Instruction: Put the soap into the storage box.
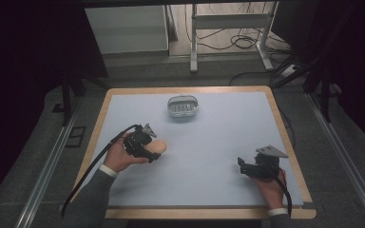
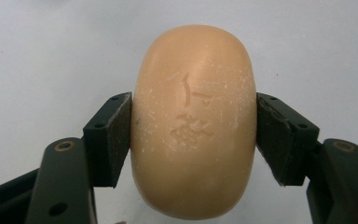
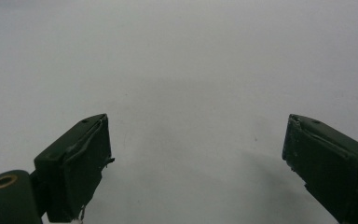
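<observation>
Nearest us in the high view, two forearms in grey sleeves reach onto the pale blue table top (image 1: 209, 156), each hand holding a gripper. We take the table as our landmark: it has a wooden rim and sits over a grey floor. Toward its far edge, near the middle, sits a small grey soap dish (image 1: 182, 106), well apart from both hands. At the table's right near corner we see the right gripper (image 3: 196, 158) with its jaws spread wide over bare surface. On the table's left half, the left gripper (image 2: 193, 135) pinches a peach-coloured oval soap bar (image 2: 193, 140) between both pads, its stamped face turned toward the gripper's camera.
</observation>
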A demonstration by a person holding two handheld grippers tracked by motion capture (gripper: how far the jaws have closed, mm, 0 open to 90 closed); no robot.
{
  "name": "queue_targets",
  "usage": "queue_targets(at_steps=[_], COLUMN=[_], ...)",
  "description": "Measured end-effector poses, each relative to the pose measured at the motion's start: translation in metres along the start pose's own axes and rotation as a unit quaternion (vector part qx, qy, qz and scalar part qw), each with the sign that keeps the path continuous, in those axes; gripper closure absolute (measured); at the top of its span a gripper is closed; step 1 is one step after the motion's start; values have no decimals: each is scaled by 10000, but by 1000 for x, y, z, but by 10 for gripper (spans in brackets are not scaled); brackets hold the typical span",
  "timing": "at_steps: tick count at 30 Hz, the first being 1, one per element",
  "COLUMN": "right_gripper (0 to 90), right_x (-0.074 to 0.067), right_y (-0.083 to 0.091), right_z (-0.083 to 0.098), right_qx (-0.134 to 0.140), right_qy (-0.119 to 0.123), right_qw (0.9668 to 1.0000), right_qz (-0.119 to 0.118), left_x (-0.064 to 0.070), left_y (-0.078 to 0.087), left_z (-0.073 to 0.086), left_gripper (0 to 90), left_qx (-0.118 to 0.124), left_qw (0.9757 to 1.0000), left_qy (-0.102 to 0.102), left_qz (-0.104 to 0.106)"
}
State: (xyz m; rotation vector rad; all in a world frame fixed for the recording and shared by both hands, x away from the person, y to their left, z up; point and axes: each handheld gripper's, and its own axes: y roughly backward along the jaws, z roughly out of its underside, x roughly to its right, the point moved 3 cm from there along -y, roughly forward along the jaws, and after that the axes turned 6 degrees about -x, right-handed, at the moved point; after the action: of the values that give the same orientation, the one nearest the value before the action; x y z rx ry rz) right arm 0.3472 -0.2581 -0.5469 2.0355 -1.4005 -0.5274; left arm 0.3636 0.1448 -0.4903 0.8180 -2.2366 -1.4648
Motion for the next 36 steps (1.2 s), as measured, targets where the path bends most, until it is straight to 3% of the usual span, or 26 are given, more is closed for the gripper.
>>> queue_targets(at_steps=[21, 36], right_gripper=[77, 77], right_x=[0, 0], right_y=[0, -1], right_z=[0, 0], right_qx=[-11, -28], right_qy=[-7, -23], right_qw=[10000, 10000], right_qz=[2, 26], left_x=[-17, -28], left_y=[5, 8], left_z=[-17, -29], left_gripper=[327, 327], left_qx=[88, 15], left_qw=[9999, 9998], left_qy=[68, 52], left_qz=[-78, -199])
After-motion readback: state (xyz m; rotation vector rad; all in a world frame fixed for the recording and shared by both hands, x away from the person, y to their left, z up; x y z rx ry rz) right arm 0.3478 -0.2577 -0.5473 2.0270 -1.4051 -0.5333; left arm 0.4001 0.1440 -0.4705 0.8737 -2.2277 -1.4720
